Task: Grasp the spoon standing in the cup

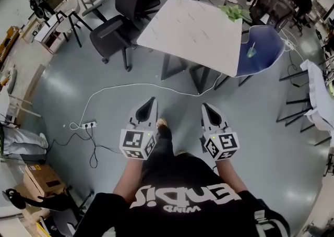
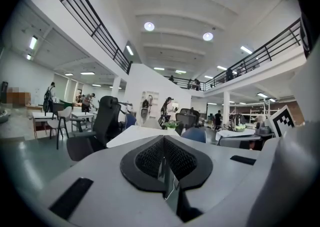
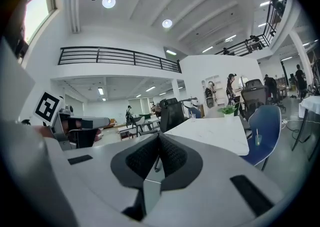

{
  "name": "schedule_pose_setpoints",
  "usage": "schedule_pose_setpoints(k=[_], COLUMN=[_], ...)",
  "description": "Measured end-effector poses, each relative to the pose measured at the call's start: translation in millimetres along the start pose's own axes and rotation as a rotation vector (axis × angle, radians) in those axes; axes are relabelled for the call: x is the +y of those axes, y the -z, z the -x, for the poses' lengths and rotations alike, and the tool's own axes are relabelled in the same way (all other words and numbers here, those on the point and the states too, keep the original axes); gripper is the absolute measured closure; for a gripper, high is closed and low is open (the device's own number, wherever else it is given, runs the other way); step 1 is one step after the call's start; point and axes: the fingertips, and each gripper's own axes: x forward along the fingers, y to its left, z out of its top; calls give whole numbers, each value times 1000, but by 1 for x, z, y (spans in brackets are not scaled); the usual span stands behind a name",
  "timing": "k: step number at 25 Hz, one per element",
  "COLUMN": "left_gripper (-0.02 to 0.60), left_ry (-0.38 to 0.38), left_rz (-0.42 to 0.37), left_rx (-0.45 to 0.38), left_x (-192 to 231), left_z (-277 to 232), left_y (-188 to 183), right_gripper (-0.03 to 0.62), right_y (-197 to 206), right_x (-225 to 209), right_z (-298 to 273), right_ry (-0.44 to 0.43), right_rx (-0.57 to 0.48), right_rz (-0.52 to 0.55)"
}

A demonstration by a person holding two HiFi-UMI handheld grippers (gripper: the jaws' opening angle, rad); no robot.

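The left gripper (image 1: pixel 151 101) and right gripper (image 1: pixel 206 107) hover near the person, above the floor (image 1: pixel 104 74); both have their fingers pressed together, holding nothing; far right, the cup (image 1: pixel 251 52) with its spoon (image 1: pixel 252 46) stands on a blue chair (image 1: pixel 267 40) beside the white bench (image 1: pixel 193 27).

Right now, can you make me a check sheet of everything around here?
Surface: white square table, carrying a green leafy plant.
Job's things: small pale green cup with a thin spoon standing in it, on the seat of the blue chair.
Clutter: brown cardboard box on the grey floor.
Tools: left tool and right tool both shut, empty, far from the cup.
Cables: white cable running to a white power strip.
Surroundings: black office chair beside the table; people at far desks.
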Motion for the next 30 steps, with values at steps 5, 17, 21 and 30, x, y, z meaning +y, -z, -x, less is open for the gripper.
schedule_pose_setpoints(k=[5, 17, 21, 30], left_gripper=[568, 568, 568, 568], left_ry=[17, 17, 30, 113], left_rz=[-2, 0, -7, -35], left_rx=[-7, 9, 23, 39], left_x=[9, 72, 100, 145], left_z=[-29, -132, -169, -235], left_y=[-1, -26, -35, -51], right_gripper=[582, 582, 582, 582], right_y=[0, -26, -33, -50], right_x=[-14, -61, -75, -92], right_z=[-22, -125, -167, -239], right_ry=[7, 22, 35, 95], right_rx=[1, -2, 3, -3], right_rz=[-5, -36, -51, -54])
